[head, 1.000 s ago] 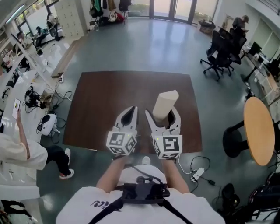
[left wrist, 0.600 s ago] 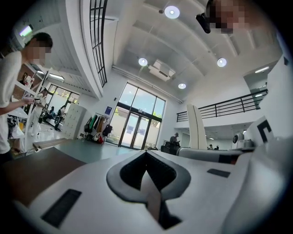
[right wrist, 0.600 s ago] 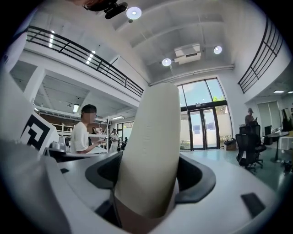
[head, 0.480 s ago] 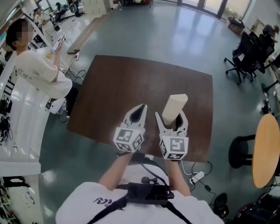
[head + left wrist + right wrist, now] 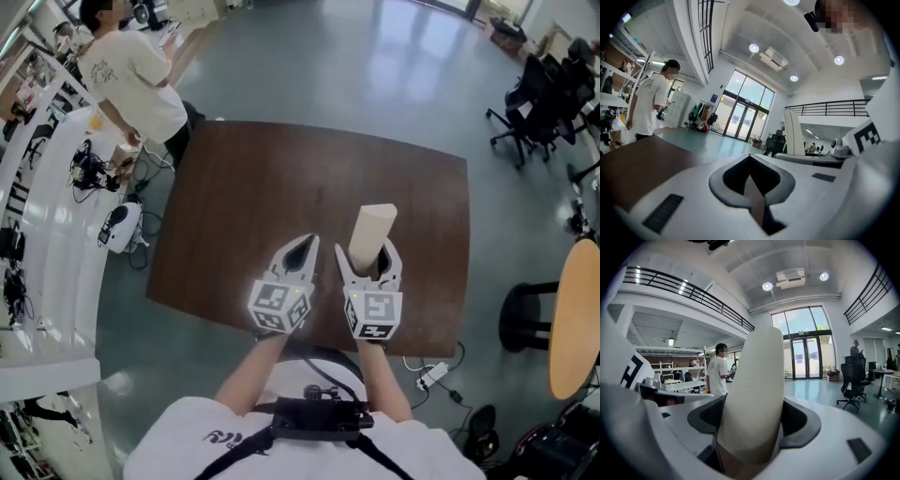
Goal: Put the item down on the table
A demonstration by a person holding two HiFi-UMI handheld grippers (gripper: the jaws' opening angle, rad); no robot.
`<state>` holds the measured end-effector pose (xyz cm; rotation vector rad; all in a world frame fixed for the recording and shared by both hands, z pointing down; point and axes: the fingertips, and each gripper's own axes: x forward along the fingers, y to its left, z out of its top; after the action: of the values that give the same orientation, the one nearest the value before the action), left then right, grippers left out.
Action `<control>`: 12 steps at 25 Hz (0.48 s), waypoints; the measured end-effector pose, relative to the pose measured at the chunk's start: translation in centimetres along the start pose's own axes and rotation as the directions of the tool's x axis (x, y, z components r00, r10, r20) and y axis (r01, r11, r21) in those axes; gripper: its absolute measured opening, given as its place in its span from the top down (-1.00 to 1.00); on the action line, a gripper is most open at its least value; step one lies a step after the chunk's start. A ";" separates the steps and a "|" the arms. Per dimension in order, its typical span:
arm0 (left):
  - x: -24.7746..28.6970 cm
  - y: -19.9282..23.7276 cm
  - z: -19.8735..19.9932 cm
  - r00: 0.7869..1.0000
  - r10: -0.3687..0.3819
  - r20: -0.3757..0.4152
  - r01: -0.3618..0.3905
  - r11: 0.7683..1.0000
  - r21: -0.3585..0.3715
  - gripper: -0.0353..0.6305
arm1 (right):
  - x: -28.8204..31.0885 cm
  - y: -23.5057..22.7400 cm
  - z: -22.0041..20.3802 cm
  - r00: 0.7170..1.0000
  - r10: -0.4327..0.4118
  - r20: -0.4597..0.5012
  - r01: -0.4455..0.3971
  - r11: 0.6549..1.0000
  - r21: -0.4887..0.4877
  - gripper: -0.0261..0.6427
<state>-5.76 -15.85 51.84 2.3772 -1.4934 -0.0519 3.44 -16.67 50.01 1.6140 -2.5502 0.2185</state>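
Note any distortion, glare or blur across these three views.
Head view: sharp, though the wide lens bows the table edges, and the floor shows glare. Left gripper view: heavy fisheye with black corners; the shut left gripper looks soft. Right gripper view: same fisheye; the cream block fills the centre.

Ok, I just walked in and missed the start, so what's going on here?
A person stands at a dark brown table with a two-jaw gripper in each hand. The right gripper is shut on a cream-coloured block, which sticks out beyond its jaws over the table and has not yet been let go. The left gripper is beside it, shut and empty. A bystander in a light shirt stands off the table's far left corner.
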 end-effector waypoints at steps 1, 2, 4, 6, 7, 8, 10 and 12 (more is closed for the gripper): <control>0.4 0.6 -0.1 1.000 0.000 -0.010 0.000 1.000 -0.001 0.86 | 0.8 -0.2 -0.4 1.000 -0.006 -0.012 0.006 1.000 0.005 -0.15; 0.9 1.1 -0.3 1.000 -0.001 -0.021 0.001 1.000 -0.002 0.86 | 1.6 -0.5 -0.8 1.000 -0.012 -0.024 0.012 1.000 0.009 -0.15; 2.0 1.8 -0.6 0.999 -0.014 -0.036 0.014 1.000 -0.008 0.86 | 3.2 -1.4 -1.5 0.998 -0.022 -0.052 0.023 0.999 0.023 -0.15; 2.6 2.4 -0.7 0.999 -0.041 -0.035 0.041 0.999 -0.017 0.86 | 4.6 -1.7 -2.3 0.997 -0.033 -0.075 0.036 0.999 0.032 -0.15; 2.8 2.9 -0.8 0.998 -0.051 -0.036 0.051 0.999 -0.016 0.86 | 5.3 -1.6 -2.6 0.996 -0.038 -0.084 0.041 0.999 0.031 -0.15; 3.1 3.4 -0.8 0.998 -0.056 -0.038 0.056 0.998 -0.012 0.86 | 6.1 -1.5 -2.9 0.995 -0.042 -0.093 0.045 0.999 0.027 -0.15; 4.1 4.6 -0.7 0.997 -0.061 -0.045 0.061 0.998 -0.002 0.86 | 7.9 -1.7 -3.6 0.992 -0.045 -0.114 0.047 0.999 0.017 -0.15; 5.4 5.6 -0.8 0.996 -0.066 -0.054 0.067 0.998 0.001 0.86 | 9.8 -2.3 -4.4 0.989 -0.051 -0.138 0.053 0.999 0.012 -0.15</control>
<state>-8.06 -22.59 54.99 2.4107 -1.3908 -0.0011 1.47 -25.56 56.16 1.6087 -2.4074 0.3332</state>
